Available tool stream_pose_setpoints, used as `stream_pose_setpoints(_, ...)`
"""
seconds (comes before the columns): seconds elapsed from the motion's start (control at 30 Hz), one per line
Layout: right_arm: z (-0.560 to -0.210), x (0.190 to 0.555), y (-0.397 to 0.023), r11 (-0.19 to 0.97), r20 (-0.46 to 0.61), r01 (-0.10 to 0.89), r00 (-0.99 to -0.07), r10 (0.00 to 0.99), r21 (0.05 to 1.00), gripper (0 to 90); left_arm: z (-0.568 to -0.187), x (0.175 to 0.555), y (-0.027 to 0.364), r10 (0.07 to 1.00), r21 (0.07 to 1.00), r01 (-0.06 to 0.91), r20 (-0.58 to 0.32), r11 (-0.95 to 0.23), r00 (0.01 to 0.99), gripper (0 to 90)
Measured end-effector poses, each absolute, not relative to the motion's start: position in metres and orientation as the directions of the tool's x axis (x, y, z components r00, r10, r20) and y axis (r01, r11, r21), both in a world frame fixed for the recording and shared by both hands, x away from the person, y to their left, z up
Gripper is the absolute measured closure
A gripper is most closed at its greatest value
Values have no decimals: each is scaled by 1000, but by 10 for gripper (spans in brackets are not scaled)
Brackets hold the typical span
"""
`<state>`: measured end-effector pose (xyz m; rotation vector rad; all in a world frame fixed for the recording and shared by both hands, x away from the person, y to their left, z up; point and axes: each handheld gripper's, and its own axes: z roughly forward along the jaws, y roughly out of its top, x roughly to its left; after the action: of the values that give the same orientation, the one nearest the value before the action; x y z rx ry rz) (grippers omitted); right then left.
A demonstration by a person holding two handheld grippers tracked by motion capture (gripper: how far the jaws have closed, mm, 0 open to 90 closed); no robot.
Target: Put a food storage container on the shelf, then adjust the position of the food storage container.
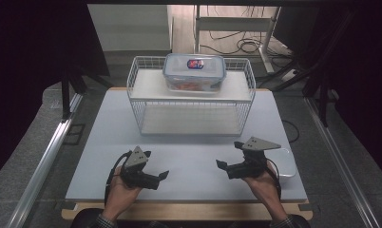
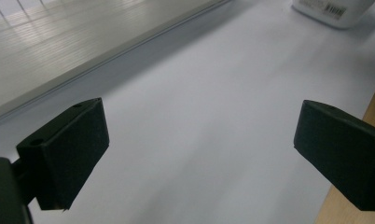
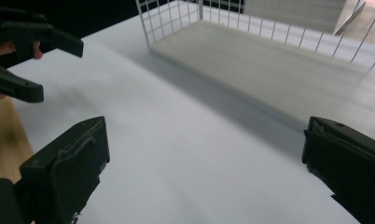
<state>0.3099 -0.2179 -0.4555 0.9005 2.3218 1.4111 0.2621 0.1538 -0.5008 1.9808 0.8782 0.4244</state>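
Clip-lid food container [image 1: 194, 72], well beyond both your spread, empty claws: rigid, likely slippery plastic, moderately weighted by contents; take it across its short sides.

Container lid label [image 1: 195, 62] unreadable; barcode [image 2: 335, 10] digits illegible

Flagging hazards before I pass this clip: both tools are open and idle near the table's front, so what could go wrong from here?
1. The lidded food container sits on the top shelf of the wire rack; an off-centre lift might tip it over the rim.
2. The left tool and right tool face each other, so they could collide reaching inward.
3. The white box beside the right tool could get knocked off the table.
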Motion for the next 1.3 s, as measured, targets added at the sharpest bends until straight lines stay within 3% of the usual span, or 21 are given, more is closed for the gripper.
stream_pose_setpoints(0.57,-468,304,-227,315,118,450,-707,698,836,3,-514,262,157,739,823,439,-37,-359,673,38)
stream_pose_setpoints(0.8,-460,307,-245,309,76,454,-654,753,836,78,-517,264,159,741,815,461,-59,-351,669,40)
stream_pose_setpoints(1.0,-462,305,-263,353,21,461,-630,776,814,296,-517,265,159,739,815,466,-70,-344,670,39)
stream_pose_setpoints(1.3,-454,306,-304,355,-26,488,-561,828,797,770,-519,266,160,731,810,474,-84,-346,677,39)
